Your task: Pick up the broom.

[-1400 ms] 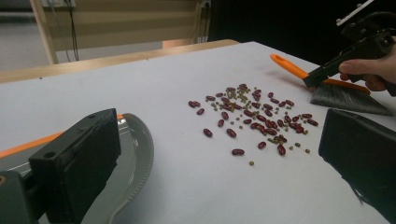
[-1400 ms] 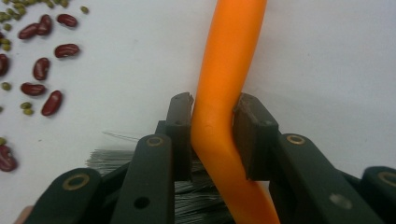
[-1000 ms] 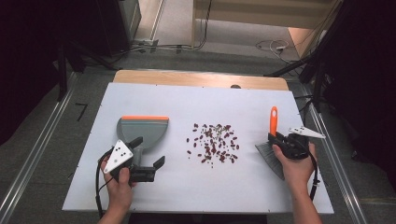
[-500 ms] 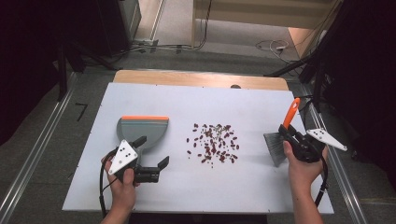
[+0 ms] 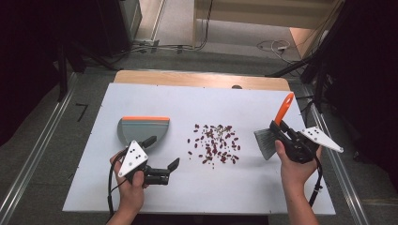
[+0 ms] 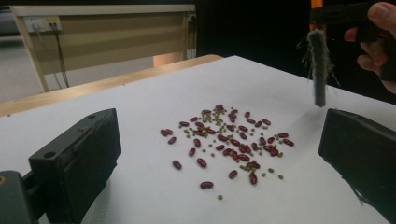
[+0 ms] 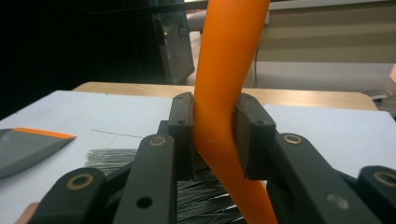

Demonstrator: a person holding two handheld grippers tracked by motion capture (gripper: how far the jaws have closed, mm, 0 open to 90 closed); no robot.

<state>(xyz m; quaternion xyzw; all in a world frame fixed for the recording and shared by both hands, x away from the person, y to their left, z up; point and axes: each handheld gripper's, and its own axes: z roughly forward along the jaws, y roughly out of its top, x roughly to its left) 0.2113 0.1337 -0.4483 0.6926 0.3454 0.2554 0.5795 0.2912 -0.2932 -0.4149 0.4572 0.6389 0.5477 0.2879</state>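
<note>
Brush clamped by its orange handle in the right gripper and raised at the table's right, left gripper empty with jaws apart near the dustpan, beans scattered between them, sweeping not yet begun.

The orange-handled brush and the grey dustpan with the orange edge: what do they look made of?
Orange-handled brush: the handle looks like smooth, slightly glossy plastic, evenly coloured between the right gripper's pads; the bristles look like fine grey synthetic fibre, some straying.
Grey dustpan with the orange edge: probably matt moulded plastic; its orange lip could be rubber.
</note>
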